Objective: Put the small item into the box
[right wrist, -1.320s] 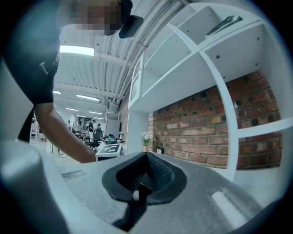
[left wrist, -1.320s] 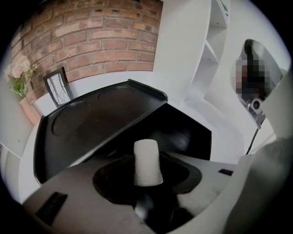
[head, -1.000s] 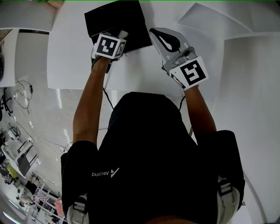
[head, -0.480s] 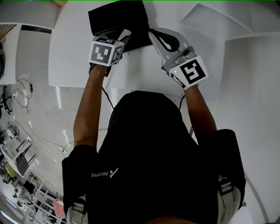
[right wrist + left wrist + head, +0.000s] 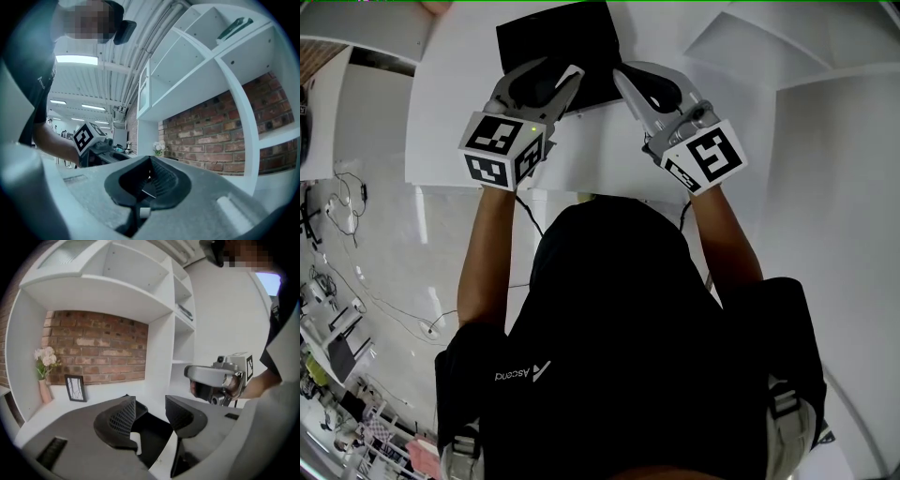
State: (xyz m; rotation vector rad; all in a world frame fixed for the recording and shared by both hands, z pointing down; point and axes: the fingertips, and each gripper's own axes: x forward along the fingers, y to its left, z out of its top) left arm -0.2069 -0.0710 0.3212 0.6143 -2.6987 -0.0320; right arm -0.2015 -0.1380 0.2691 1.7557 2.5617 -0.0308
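A black short-sleeved shirt (image 5: 619, 328) with a white logo (image 5: 525, 372) was worn.
Grey buckled straps (image 5: 783, 408) were seen low on it; black-and-white marker cubes (image 5: 502, 150) were fixed to the grey left gripper (image 5: 561, 71) and right gripper (image 5: 621, 71).

The only word I could read was "Ascend", printed in white beside a small slanted logo on the back of my black shirt (image 5: 609, 300), where it stood upside down in the head view. The cube (image 5: 502, 148) of my left gripper (image 5: 551, 77) and the cube (image 5: 705, 157) of my right gripper (image 5: 626, 75) bore black-and-white square markers, patterns rather than letters. White print on my sleeve (image 5: 43, 82) was too small to read.
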